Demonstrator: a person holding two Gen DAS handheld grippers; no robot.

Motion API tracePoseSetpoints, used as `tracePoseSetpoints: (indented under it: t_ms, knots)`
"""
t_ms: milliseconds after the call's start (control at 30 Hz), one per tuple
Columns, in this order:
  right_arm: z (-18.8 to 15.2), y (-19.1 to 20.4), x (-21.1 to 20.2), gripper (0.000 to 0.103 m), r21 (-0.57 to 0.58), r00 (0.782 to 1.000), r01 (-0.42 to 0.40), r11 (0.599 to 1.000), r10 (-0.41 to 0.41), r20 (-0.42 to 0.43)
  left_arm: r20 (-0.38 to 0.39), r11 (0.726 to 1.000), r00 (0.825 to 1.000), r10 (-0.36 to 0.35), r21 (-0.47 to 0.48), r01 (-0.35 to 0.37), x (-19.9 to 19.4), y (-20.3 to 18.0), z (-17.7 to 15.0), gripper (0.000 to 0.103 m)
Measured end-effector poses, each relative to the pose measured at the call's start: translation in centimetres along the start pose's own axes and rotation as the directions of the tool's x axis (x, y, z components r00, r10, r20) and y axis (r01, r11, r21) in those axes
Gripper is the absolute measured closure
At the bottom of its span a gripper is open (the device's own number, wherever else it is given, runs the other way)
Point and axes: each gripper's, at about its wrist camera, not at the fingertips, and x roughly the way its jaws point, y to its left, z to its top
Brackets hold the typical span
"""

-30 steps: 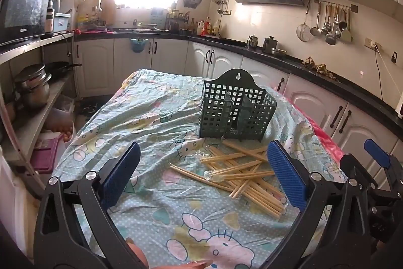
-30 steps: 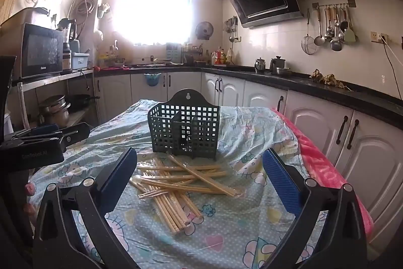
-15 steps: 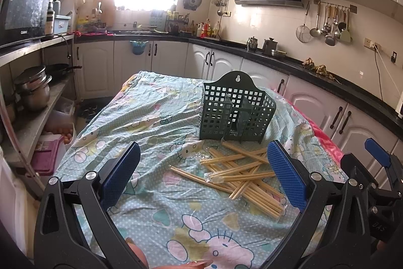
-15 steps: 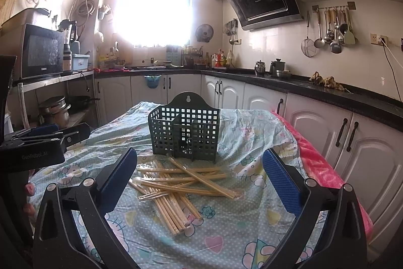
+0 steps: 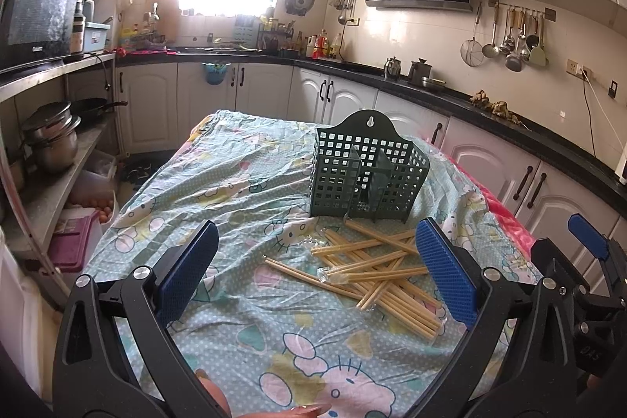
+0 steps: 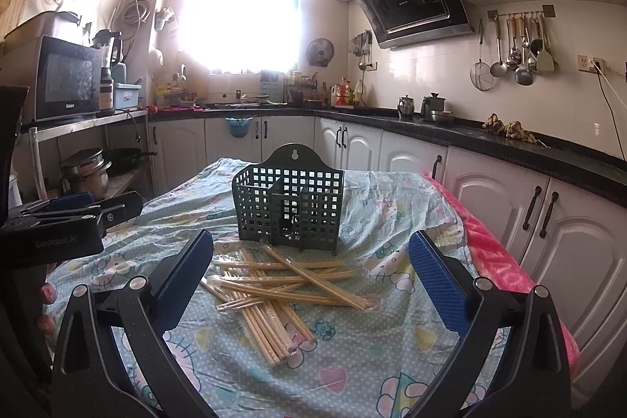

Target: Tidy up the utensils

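On the table, seen from the left wrist, a loose heap of chopsticks (image 5: 376,273) lies on the patterned cloth (image 5: 243,190) just in front of a dark green basket (image 5: 366,171) that stands upright. The left gripper (image 5: 317,275) hangs above the near part of the cloth with its fingers spread wide and nothing between them. The heap sits ahead and toward the right-hand finger (image 5: 446,281), so this gripper would have to shift right to centre on it. Part of the right gripper shows at the frame's right edge.

From the right wrist, the chopsticks (image 6: 282,281) lie almost straight ahead, between the lines of the two fingers, and the right gripper (image 6: 311,279) is likewise spread and empty. The basket (image 6: 288,206) stands just behind the heap (its compartments look empty). The sticks cross at several angles: the bundle nearest runs roughly away from the camera, others lie crosswise. By my reading the right gripper is better lined up, and a crosswise stick suits its fingers least.
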Motion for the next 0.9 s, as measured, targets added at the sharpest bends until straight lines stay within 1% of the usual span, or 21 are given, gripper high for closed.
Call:
tracePoseSetpoints:
  t_ms: [200, 233, 467, 500, 633, 733, 900]
  knots:
    - [-0.1, 0.2, 0.1, 0.006, -0.011, 1.0, -0.017, 1.0, 0.017, -0.002, -0.012, 1.0, 1.0, 0.002, -0.014, -0.002, 0.4, 0.1, 0.4, 0.01]
    - [-0.2, 0.2, 0.1, 0.006, -0.016, 1.0, -0.023, 1.0, 0.023, -0.004, -0.009, 1.0, 1.0, 0.002, -0.013, -0.002, -0.2, 0.4, 0.4, 0.01]
    - [0.0, 1.1, 1.0, 0.006, -0.06, 0.995, -0.097, 0.993, 0.095, -0.03, -0.028, 0.998, 1.0, 0.011, -0.054, -0.013, 0.4, 2.3, 1.1, 0.01]
    - [0.0, 1.3, 1.2, 0.006, -0.066, 0.993, -0.11, 0.992, 0.108, -0.038, -0.03, 0.998, 0.999, 0.012, -0.06, -0.013, 0.9, 2.9, 0.4, 0.01]
    - [0.5, 1.5, 1.9, 0.006, -0.075, 0.986, -0.159, 0.984, 0.154, -0.069, -0.047, 0.996, 0.999, 0.022, -0.084, -0.026, 1.5, 4.3, 0.6, 0.01]
    - [1.1, 1.9, 2.8, 0.006, -0.084, 0.977, -0.198, 0.977, 0.189, -0.104, -0.058, 0.995, 0.998, 0.015, -0.1, -0.021, 1.8, 5.4, 0.8, 0.01]
    - [2.1, 2.5, 4.3, 0.006, -0.087, 0.964, -0.243, 0.966, 0.231, -0.132, -0.08, 0.992, 0.997, 0.013, -0.126, -0.023, 2.1, 6.5, 1.0, 0.01]
